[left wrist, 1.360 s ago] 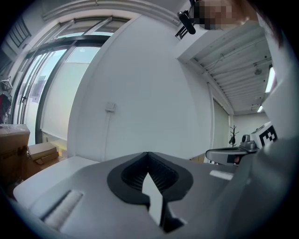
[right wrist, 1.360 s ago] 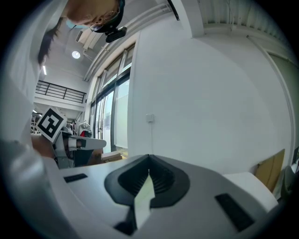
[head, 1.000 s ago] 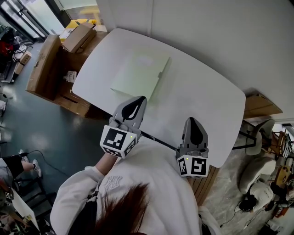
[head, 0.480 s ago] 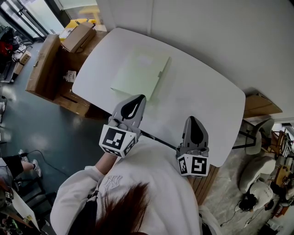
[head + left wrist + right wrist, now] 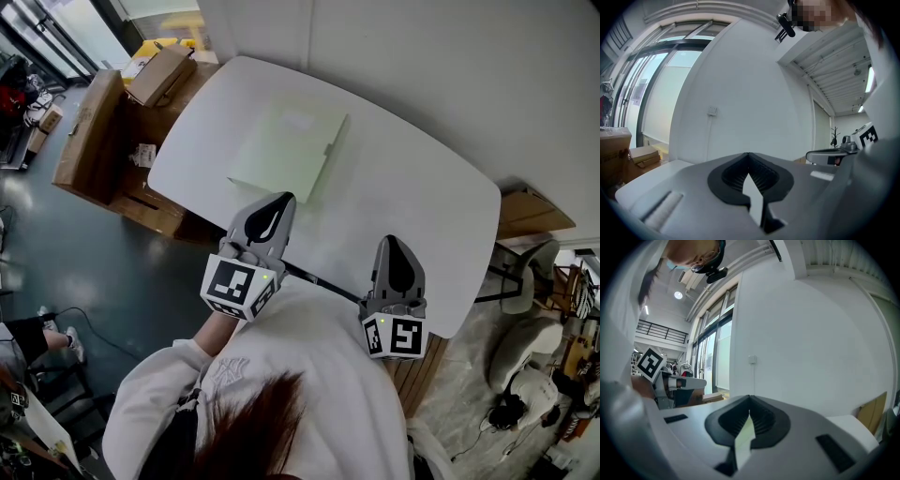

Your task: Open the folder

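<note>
Left gripper (image 5: 284,200) and right gripper (image 5: 393,244), fingers clenched, hover below the shut folder (image 5: 286,150) on the tabletop (image 5: 412,197); cardboard boxes (image 5: 103,122) upper left.

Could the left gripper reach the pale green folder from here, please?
Probably yes: the left gripper, jaws shut, points at the near edge of the flat pale green folder on the white table, with nothing between.

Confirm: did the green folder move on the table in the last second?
No. The green folder lies in the same spot, same gap to the table edge.
</note>
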